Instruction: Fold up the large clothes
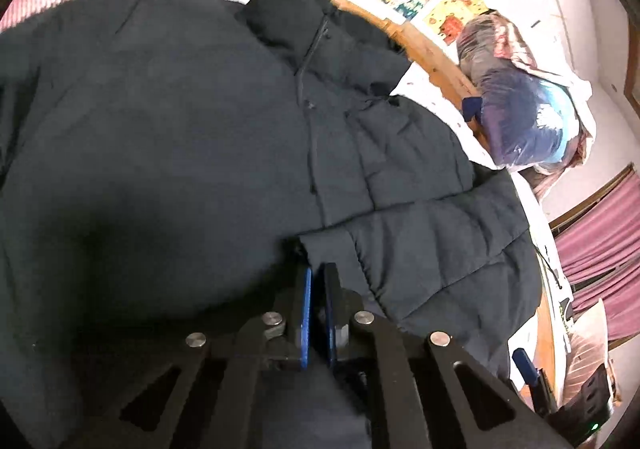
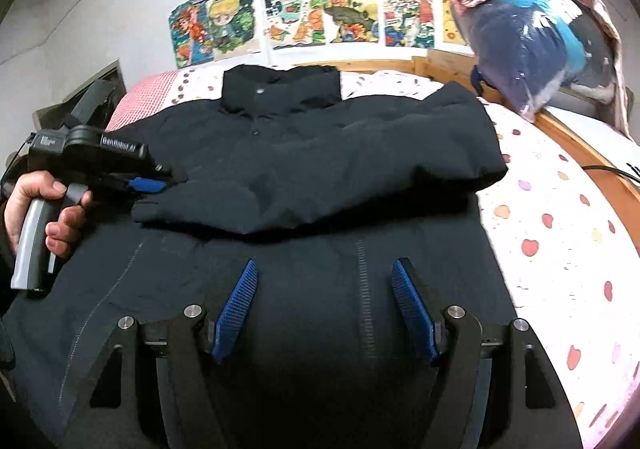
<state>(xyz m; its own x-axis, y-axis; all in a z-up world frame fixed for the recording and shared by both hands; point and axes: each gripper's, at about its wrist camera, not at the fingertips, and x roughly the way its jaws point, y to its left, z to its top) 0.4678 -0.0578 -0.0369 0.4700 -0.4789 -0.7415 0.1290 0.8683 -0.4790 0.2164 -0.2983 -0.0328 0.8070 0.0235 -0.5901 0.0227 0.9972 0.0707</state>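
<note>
Jacket (image 2: 304, 153) (dark, padded) spread on the bed (image 2: 560, 249); left gripper (image 1: 318, 281) pinched shut at the folded sleeve's cuff (image 1: 320, 249), right gripper (image 2: 324, 285) gaping above the lower body.

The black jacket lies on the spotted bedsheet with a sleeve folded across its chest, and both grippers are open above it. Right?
Not quite: only the right gripper is open. The left gripper is shut, as the left wrist view shows. The black jacket does lie on the spotted bedsheet, sleeve folded across.

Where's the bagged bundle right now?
Both views: the bagged bundle sits at the bed's far right corner, against the wooden bed frame, right of the jacket.
</note>
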